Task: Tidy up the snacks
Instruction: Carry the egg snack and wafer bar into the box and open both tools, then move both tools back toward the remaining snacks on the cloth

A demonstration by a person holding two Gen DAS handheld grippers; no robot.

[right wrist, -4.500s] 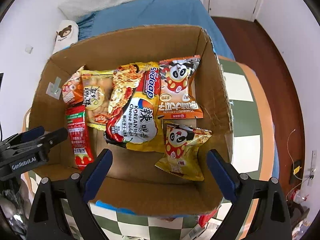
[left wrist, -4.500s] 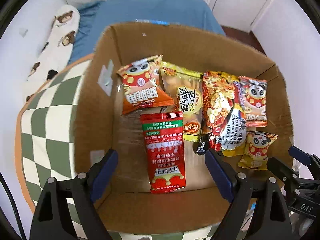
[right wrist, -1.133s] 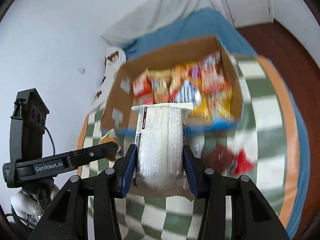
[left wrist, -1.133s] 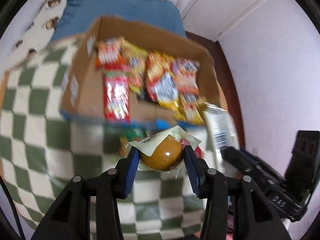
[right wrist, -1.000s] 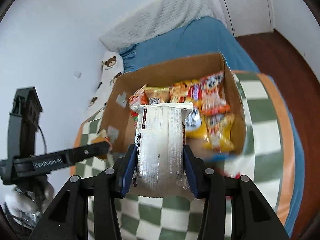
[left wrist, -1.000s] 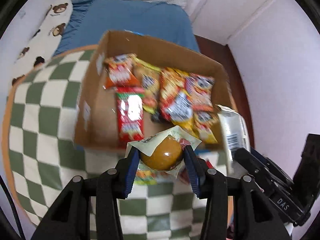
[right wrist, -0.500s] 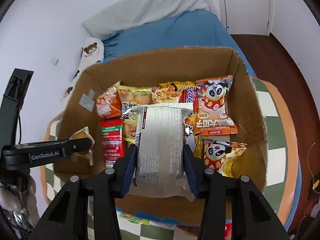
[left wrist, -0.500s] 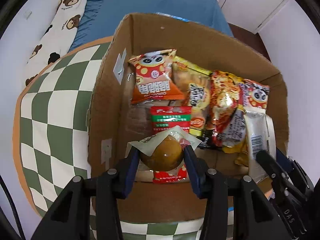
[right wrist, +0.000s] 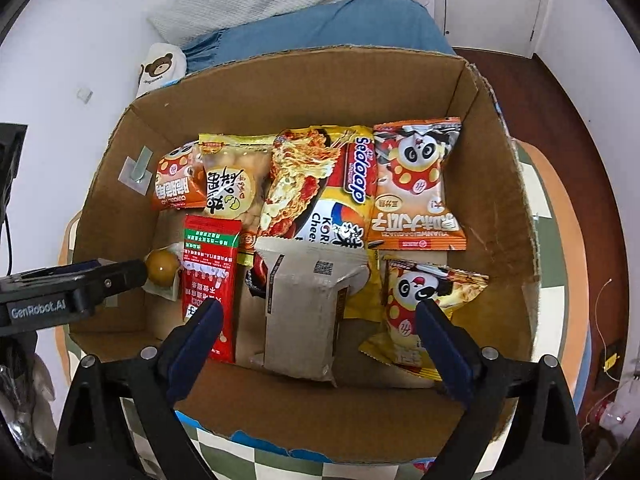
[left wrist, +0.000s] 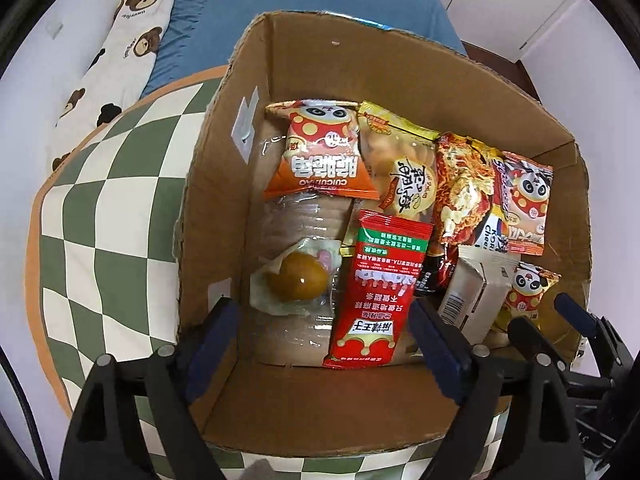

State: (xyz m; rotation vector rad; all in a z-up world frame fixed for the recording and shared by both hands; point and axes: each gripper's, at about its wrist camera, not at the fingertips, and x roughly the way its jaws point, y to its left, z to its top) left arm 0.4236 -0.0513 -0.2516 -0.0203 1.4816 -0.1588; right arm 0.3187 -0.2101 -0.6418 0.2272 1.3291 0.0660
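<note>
A cardboard box [left wrist: 224,184] [right wrist: 504,216] holds several snack packs. A packaged brown egg [left wrist: 296,280] [right wrist: 162,266] lies on the box floor at the left, beside a red sachet [left wrist: 376,288] [right wrist: 208,284]. A beige-grey pack [right wrist: 308,312] [left wrist: 476,296] lies in the box's near middle, between the red sachet and a yellow panda pack [right wrist: 424,312]. My left gripper [left wrist: 324,344] is open and empty above the egg. My right gripper [right wrist: 316,344] is open and empty above the beige pack. The left gripper also shows in the right wrist view [right wrist: 76,288].
The box stands on a green-and-cream checkered round table [left wrist: 92,208]. Behind it are a blue bed cover [left wrist: 304,4] and a bear-print pillow [left wrist: 116,48]. Orange panda packs [right wrist: 416,188], a noodle pack [right wrist: 316,188] and a yellow snack pack [left wrist: 400,172] fill the box's far side.
Both grippers have opened. The egg pack has dropped from the left gripper into the box; the beige pack has dropped from the right gripper into the box.
</note>
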